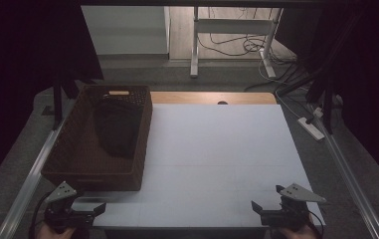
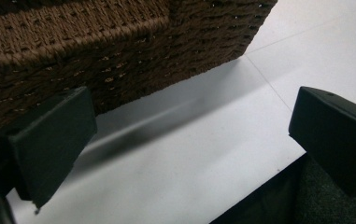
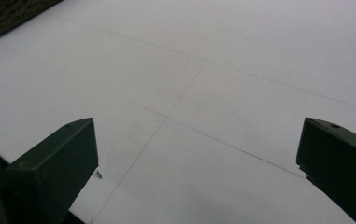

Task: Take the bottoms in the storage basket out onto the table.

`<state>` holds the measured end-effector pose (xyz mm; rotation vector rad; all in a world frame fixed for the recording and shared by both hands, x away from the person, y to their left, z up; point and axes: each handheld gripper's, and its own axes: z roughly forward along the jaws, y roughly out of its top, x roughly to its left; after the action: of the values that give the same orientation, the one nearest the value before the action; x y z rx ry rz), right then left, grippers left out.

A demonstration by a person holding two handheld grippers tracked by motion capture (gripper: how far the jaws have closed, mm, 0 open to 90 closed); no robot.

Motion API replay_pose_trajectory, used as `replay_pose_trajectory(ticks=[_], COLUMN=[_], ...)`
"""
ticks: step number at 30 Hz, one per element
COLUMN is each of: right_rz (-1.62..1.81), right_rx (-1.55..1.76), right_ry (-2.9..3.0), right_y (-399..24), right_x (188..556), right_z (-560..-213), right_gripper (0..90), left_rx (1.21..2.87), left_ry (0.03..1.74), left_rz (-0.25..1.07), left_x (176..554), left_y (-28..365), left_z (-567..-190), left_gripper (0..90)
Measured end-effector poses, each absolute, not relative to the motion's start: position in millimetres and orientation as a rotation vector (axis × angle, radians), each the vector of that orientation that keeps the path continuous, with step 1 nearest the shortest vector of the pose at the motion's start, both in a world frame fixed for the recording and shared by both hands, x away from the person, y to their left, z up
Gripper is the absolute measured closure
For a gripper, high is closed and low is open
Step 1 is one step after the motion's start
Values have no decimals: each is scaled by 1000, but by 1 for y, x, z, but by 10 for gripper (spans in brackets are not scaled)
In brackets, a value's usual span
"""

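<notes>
A brown wicker basket (image 1: 97,164) stands on the left part of the white table (image 1: 217,149), with a dark folded cloth (image 1: 117,129) lying inside it. My left gripper (image 1: 85,204) is at the table's near left corner, just in front of the basket. In the left gripper view the left gripper (image 2: 189,121) is open with nothing between its jaws, and the basket's woven wall (image 2: 119,42) is close ahead. My right gripper (image 1: 267,198) is at the near right edge. In the right gripper view the right gripper (image 3: 196,140) is open over bare table, with a basket corner (image 3: 7,14) far off.
Metal rails (image 1: 33,169) run along both sides of the table. A strip of wood (image 1: 212,97) shows at the table's far edge. Beyond it on the floor are white desk legs (image 1: 195,45), loose cables and a power strip (image 1: 312,127). Dark curtains hang left and right.
</notes>
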<state>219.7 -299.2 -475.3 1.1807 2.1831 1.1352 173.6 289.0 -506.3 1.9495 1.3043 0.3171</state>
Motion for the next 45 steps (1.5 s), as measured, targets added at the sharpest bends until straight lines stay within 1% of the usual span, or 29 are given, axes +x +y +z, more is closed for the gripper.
replay_pose_trajectory(ticks=[4,24,40,45], right_rz=[1107,1118,1105,1101], right_rx=[1143,1130,1133,1129], right_ry=[2233,2284,2285,2292], right_y=[-295,-295,-294,-294], right_x=[220,223,223,223], right_z=[-476,-477,-477,-478], right_gripper=[0,0,0,0], left_rx=[1987,1997,2009,1989], left_ry=[1299,1278,1194,1171], left_rz=[327,321,328,334], left_x=[174,174,171,170], left_y=[285,284,274,275], left_z=[-507,-506,-496,-493], left_gripper=[9,7,0,0])
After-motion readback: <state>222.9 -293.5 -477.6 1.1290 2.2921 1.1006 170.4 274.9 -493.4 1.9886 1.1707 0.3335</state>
